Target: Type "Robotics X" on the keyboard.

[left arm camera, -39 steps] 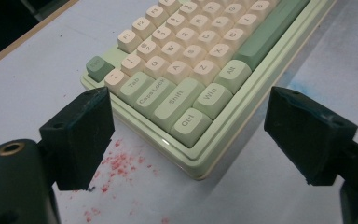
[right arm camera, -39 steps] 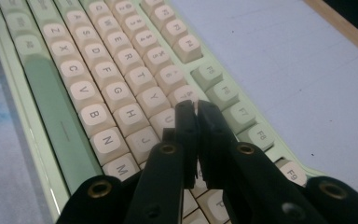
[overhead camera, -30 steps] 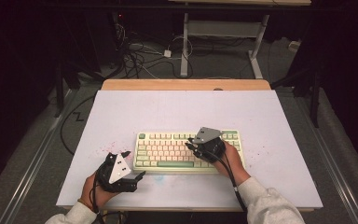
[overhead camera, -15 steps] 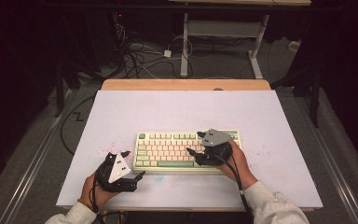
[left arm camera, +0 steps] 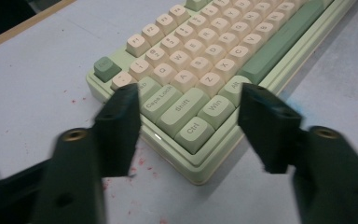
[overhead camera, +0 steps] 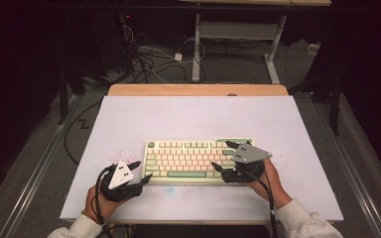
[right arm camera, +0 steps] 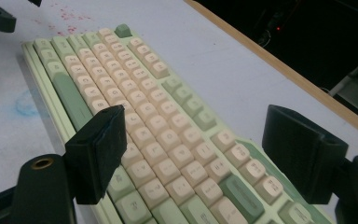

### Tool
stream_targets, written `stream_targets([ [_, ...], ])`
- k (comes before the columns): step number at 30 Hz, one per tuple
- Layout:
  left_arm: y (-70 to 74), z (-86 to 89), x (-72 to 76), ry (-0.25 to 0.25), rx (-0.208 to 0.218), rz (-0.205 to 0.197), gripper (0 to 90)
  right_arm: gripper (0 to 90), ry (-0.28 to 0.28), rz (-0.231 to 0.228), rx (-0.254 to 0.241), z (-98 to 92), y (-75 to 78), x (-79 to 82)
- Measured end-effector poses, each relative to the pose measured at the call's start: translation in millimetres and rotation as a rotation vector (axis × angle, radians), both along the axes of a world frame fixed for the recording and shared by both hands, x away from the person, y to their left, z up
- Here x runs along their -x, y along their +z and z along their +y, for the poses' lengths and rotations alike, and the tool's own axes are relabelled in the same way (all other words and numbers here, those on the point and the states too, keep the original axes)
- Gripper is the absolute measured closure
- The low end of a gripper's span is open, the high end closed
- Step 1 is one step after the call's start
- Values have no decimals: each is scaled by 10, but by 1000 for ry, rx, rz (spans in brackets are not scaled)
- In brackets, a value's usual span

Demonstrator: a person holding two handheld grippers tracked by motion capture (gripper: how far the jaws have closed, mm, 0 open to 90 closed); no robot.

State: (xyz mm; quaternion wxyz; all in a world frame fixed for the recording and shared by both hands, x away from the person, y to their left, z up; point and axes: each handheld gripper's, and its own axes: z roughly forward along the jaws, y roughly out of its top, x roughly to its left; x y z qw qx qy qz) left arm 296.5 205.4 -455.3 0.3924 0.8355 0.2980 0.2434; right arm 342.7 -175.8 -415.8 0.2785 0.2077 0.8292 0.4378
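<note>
A cream and green keyboard (overhead camera: 188, 158) lies on the white table top (overhead camera: 188, 114), near the front. My left gripper (overhead camera: 144, 170) sits at its front left corner. In the left gripper view the keyboard (left arm camera: 200, 60) has that corner between the jaws of the left gripper (left arm camera: 189, 98), which have just been closing; the pads do not visibly press on it. My right gripper (overhead camera: 221, 155) hovers over the right end of the keyboard (right arm camera: 135, 102). The right gripper (right arm camera: 196, 116) has just been opening its jaws, and nothing is gripped between them.
Red specks (overhead camera: 111, 157) and a faint blue smudge (overhead camera: 168, 188) mark the table top near the keyboard. A wooden edge (overhead camera: 198, 90) runs along the far side. Beyond it, cables (overhead camera: 144, 59) and a white desk frame (overhead camera: 273, 49) stand on the dark floor.
My right gripper has slid to the right along the keyboard and its jaws have spread apart. The left hand has stayed where it was.
</note>
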Motion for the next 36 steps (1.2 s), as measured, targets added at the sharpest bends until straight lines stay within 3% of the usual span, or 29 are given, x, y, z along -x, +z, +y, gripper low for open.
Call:
stream_targets([
  [4,42,-20,-26,-9,-3,21,769,223,-21,-10,-8,-154,10,69],
  [8,93,-48,-64,-26,-2,43,876,209,-37,-14,-23,-310,0,146],
  [14,159,-166,-165,-60,-24,84,877,202,-64,-33,-43,-507,-8,272],
  [21,258,-363,-269,-114,-42,111,877,203,-85,-32,-20,-622,-68,379],
  [36,163,-748,-493,-203,-87,193,876,193,-89,-31,-10,-671,-99,430],
])
